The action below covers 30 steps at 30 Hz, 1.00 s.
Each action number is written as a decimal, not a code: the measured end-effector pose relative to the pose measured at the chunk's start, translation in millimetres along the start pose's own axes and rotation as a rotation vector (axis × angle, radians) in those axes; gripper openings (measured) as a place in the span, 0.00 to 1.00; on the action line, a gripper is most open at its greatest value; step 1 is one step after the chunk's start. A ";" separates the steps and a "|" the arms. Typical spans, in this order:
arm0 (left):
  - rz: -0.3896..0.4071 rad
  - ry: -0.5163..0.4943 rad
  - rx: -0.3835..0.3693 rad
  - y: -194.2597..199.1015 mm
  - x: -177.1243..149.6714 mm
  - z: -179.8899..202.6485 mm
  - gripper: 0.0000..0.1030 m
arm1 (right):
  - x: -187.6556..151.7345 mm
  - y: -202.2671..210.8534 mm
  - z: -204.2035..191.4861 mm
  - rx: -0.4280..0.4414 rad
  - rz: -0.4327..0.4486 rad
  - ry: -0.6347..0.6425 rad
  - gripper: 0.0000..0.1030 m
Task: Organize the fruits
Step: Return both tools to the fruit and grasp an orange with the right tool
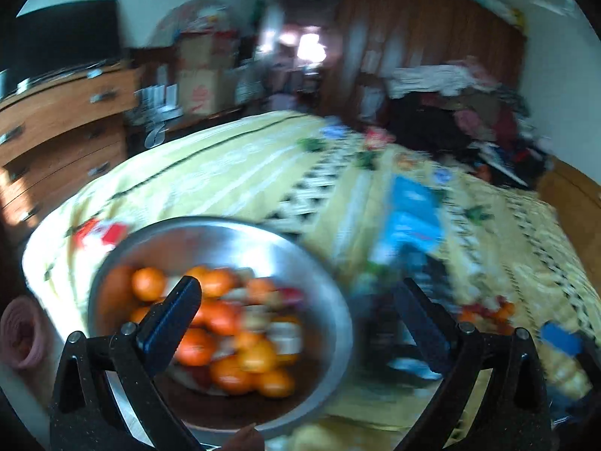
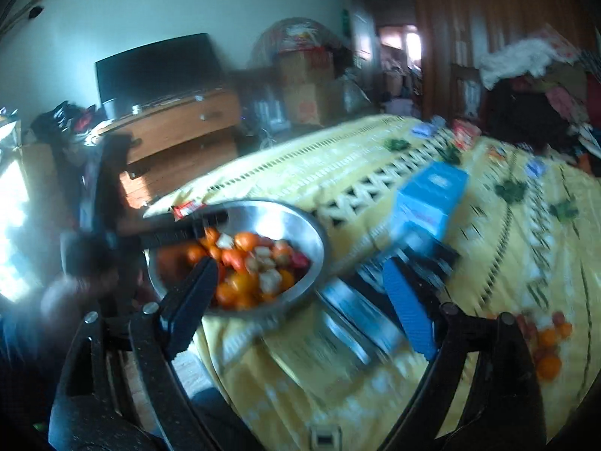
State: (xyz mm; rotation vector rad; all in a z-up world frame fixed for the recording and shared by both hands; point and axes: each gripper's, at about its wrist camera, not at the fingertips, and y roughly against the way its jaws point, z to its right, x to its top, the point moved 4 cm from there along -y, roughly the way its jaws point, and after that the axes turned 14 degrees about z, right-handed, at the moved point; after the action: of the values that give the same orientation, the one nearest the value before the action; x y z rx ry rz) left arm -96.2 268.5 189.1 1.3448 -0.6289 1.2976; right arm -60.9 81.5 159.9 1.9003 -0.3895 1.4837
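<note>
The left gripper (image 1: 296, 293) fills the foreground of its own view, its jaws spread wide with nothing between them, hanging above the near rim of the steel bowl (image 1: 319, 263). The bowl sits at the near corner of the yellow bedspread (image 1: 225, 165), likely so both hands can reach it. It holds most of the fruit: oranges (image 1: 225, 338) mixed with paler and red pieces, too blurred to name. A smaller cluster of fruit (image 2: 544, 342) lies loose on the cover, well to the right of the bowl, apparently not yet gathered. The right gripper (image 2: 300, 274), also open and empty, points downward just right of the bowl. A blue box (image 2: 432, 195) lies beyond the bowl.
</note>
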 end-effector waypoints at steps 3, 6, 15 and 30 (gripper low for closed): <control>0.004 -0.095 -0.210 10.9 -3.8 80.5 1.00 | -36.2 24.9 41.8 -0.091 -0.092 -0.048 0.87; -0.019 -0.154 -0.353 16.8 -22.2 142.2 1.00 | -65.4 47.2 86.6 -0.187 -0.161 -0.105 0.86; -0.193 -0.130 -0.366 -15.0 -91.7 175.4 0.84 | -104.1 50.3 159.6 -0.219 -0.232 -0.240 0.63; -0.138 -0.130 -0.291 -29.4 -73.5 151.2 0.84 | -123.4 -122.1 173.9 -0.047 -0.351 -0.243 0.47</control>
State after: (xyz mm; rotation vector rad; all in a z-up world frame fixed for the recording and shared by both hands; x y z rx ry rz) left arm -38.5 114.4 143.9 1.2143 -0.7690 0.9723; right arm 103.4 31.3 -15.7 1.9957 -0.1839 1.0124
